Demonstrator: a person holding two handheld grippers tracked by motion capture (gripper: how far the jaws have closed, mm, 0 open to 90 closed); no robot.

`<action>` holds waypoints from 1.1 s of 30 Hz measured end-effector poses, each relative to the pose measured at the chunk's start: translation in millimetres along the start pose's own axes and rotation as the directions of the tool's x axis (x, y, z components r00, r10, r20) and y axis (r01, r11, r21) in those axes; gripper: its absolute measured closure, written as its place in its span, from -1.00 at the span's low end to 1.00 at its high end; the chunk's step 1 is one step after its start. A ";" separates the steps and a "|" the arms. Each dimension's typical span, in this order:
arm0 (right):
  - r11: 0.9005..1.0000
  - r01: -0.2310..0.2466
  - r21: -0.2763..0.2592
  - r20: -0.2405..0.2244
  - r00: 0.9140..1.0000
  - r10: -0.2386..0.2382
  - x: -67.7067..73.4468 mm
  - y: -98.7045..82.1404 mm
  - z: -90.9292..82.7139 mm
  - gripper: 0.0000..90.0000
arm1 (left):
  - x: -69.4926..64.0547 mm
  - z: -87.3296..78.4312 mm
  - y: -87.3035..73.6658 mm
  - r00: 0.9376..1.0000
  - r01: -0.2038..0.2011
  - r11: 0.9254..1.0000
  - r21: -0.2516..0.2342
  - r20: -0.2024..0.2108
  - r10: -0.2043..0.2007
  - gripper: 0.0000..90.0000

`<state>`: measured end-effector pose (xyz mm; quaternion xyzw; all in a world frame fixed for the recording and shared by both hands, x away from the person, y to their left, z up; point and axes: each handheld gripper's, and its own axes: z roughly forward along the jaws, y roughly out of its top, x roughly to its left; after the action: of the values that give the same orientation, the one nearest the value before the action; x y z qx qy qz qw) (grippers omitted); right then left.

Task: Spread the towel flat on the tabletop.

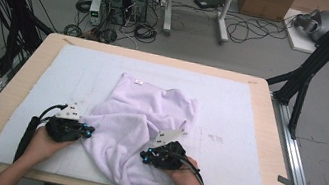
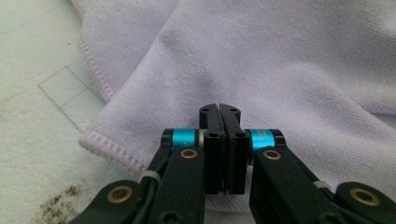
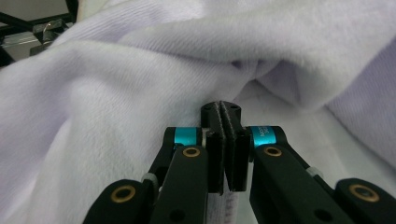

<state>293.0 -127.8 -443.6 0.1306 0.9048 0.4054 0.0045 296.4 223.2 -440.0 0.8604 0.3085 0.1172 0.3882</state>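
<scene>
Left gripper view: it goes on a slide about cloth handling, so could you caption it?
Left tool, jaws shut, poised over the hemmed corner of a lilac towel on a white foam mat.

A light wooden table (image 1: 9, 97) carries a white foam mat (image 1: 236, 135) covering most of its top. On the mat lies a crumpled pale lilac towel (image 1: 138, 118), its near edge reaching the mat's front border.

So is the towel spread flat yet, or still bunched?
Bunched. The lavender towel lies crumpled in loose folds on the white mat, with raised ridges and its hemmed edge doubled over.
</scene>
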 end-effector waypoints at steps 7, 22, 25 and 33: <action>1.000 -0.003 0.003 0.008 1.000 0.003 8.4 -13.3 -25.3 0.98 | -4.9 -17.9 2.0 1.000 -0.003 1.000 -0.027 0.000 0.003 0.96; 0.995 -0.005 -0.101 0.098 0.995 0.015 6.1 -9.6 -45.3 0.54 | 3.3 -22.7 5.9 0.999 0.041 0.997 -0.068 -0.030 -0.044 0.44; 0.993 -0.017 -0.113 0.121 0.992 0.031 -4.6 2.5 -29.6 0.31 | 7.2 -10.6 6.8 0.998 0.025 0.999 -0.047 -0.051 -0.028 0.44; 0.995 -0.008 -0.098 0.113 0.993 0.020 -12.3 15.5 7.0 0.61 | 9.7 4.3 2.2 0.994 0.039 0.999 -0.021 -0.099 -0.041 0.85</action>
<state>309.3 -115.7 -438.2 0.1595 0.8812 0.4410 0.0597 306.8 225.6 -441.6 0.8435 0.3435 0.1549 0.3829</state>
